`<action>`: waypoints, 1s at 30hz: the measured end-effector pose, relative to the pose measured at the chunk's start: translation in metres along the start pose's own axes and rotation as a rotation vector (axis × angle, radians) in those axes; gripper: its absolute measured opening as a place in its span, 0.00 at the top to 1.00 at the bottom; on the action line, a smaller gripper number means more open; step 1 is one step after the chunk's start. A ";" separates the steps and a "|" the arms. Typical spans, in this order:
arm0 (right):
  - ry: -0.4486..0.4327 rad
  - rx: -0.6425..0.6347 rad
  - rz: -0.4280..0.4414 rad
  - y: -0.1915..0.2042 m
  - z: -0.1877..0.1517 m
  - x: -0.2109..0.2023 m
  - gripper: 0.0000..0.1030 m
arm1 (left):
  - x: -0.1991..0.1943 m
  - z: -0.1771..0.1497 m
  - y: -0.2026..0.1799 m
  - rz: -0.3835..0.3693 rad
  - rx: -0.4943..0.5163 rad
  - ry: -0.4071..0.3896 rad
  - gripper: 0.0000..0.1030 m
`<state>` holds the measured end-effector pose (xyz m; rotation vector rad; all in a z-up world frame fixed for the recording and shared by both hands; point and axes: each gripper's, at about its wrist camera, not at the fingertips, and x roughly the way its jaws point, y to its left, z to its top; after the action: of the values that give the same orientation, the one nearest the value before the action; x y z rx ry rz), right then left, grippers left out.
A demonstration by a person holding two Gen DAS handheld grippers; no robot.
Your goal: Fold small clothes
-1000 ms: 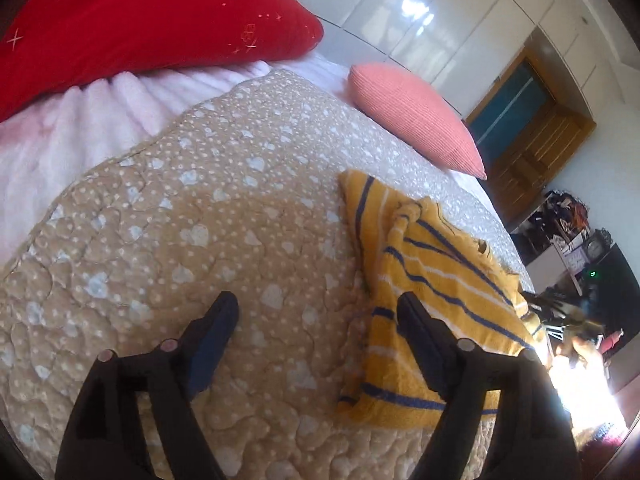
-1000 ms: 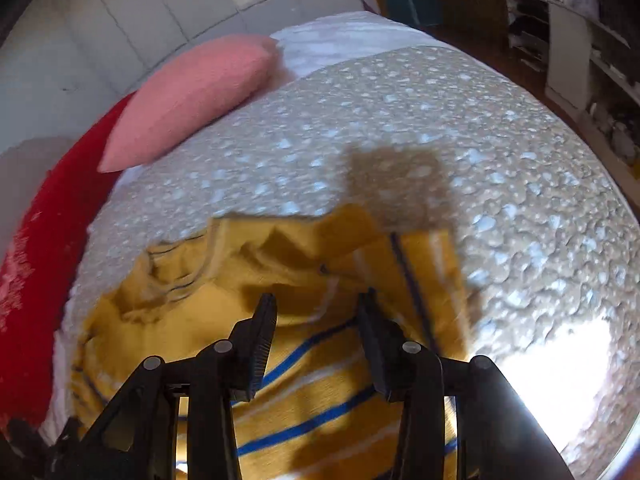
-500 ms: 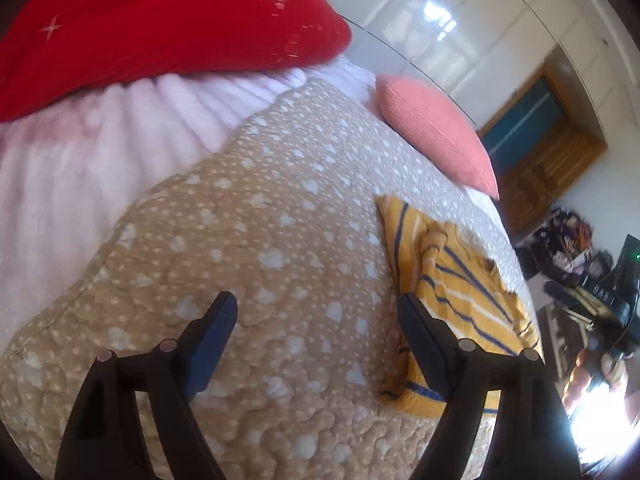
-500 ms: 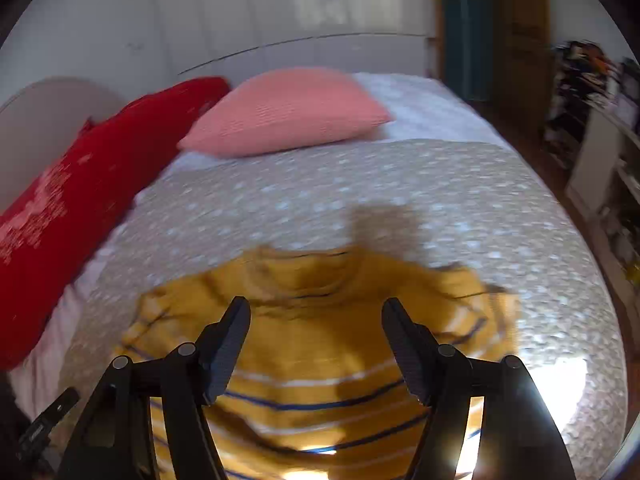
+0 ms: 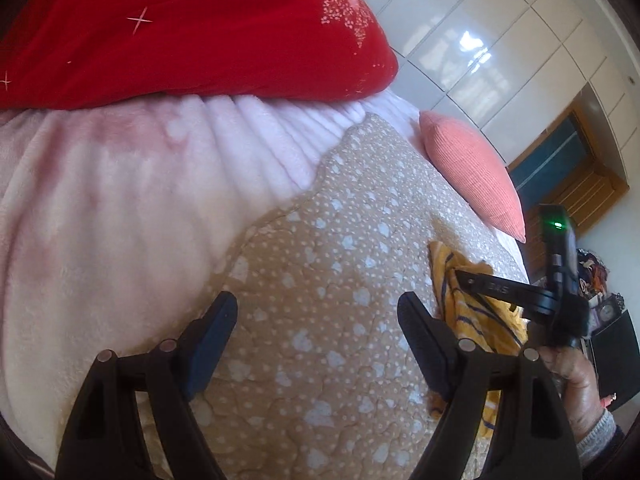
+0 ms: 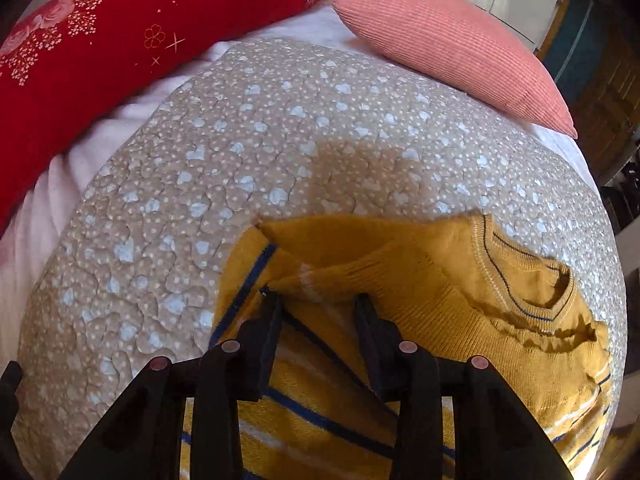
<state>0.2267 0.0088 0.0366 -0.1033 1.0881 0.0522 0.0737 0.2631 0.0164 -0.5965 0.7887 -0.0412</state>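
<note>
Bed quilt [image 6: 280, 128] carries the yellow striped sweater [image 6: 460, 280] directly under and ahead of the half-open, empty right claw [image 6: 316, 316], collar to its right, while the wide-open, empty left claw [image 5: 316, 320] hangs farther off, sweater to its right.

sweater [image 6: 400, 280]: 1 | pillows: 2 – red [image 6: 100, 48], pink [image 6: 452, 44] | quilt [image 6: 280, 140]: 1

The sweater [image 6: 440, 288] is ribbed mustard knit; the quilt [image 6: 248, 152] is stitched, puckered cloth; the blanket [image 5: 120, 200] is plush fleece; the pink cushion [image 6: 448, 36] is corduroy-ribbed; the red pillow [image 5: 180, 28] looks velvety; the wardrobe doors [image 5: 480, 40] are glossy; the left gripper [image 5: 318, 320] is matt black plastic
</note>
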 end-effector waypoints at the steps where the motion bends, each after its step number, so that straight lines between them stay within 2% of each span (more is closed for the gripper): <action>1: -0.004 0.003 0.010 -0.002 -0.001 -0.005 0.60 | -0.002 0.000 0.000 -0.002 -0.003 -0.005 0.21; 3: -0.018 0.030 0.047 -0.006 -0.007 -0.019 0.57 | -0.005 -0.001 -0.001 -0.012 -0.003 -0.009 0.21; 5: -0.040 0.043 0.084 0.000 -0.013 -0.034 0.38 | -0.006 -0.002 -0.003 -0.010 0.000 -0.013 0.21; 7: -0.051 0.028 0.093 0.008 -0.020 -0.044 0.25 | -0.004 -0.001 -0.003 -0.015 -0.007 -0.006 0.21; 9: -0.035 -0.002 0.088 0.019 -0.025 -0.045 0.21 | -0.004 -0.003 -0.002 -0.025 -0.021 0.007 0.21; 11: -0.009 -0.041 0.037 0.032 -0.030 -0.038 0.21 | -0.004 -0.004 -0.001 -0.036 -0.025 0.013 0.21; 14: 0.040 -0.130 -0.119 0.052 -0.044 -0.014 0.21 | -0.006 -0.006 -0.002 -0.030 -0.017 0.010 0.21; 17: -0.010 -0.191 -0.242 0.070 -0.056 -0.007 0.19 | -0.007 -0.006 -0.003 -0.023 -0.012 0.005 0.21; 18: -0.014 -0.192 -0.254 0.072 -0.057 -0.007 0.20 | -0.007 -0.006 -0.003 -0.026 -0.012 0.006 0.21; 19: -0.013 -0.186 -0.244 0.072 -0.056 -0.008 0.28 | -0.007 -0.006 -0.004 -0.030 -0.009 0.006 0.21; 21: -0.013 -0.176 -0.232 0.068 -0.055 -0.013 0.56 | -0.007 -0.007 -0.008 -0.036 0.005 0.008 0.21; 22: -0.016 -0.178 -0.242 0.065 -0.055 -0.017 0.77 | -0.007 -0.007 -0.009 -0.039 0.011 0.008 0.21; 23: -0.022 -0.170 -0.216 0.059 -0.054 -0.022 0.84 | -0.007 -0.008 -0.012 -0.043 0.020 0.007 0.21; 26: -0.049 -0.092 -0.115 0.026 -0.051 -0.048 0.87 | -0.005 -0.010 -0.019 -0.029 0.049 0.006 0.21; 30: -0.118 0.061 -0.066 -0.046 -0.058 -0.092 0.87 | -0.001 -0.014 -0.027 -0.018 0.068 0.012 0.21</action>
<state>0.1369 -0.0423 0.0941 -0.0805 0.9672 -0.0337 0.0689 0.2341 0.0233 -0.5395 0.7907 -0.0874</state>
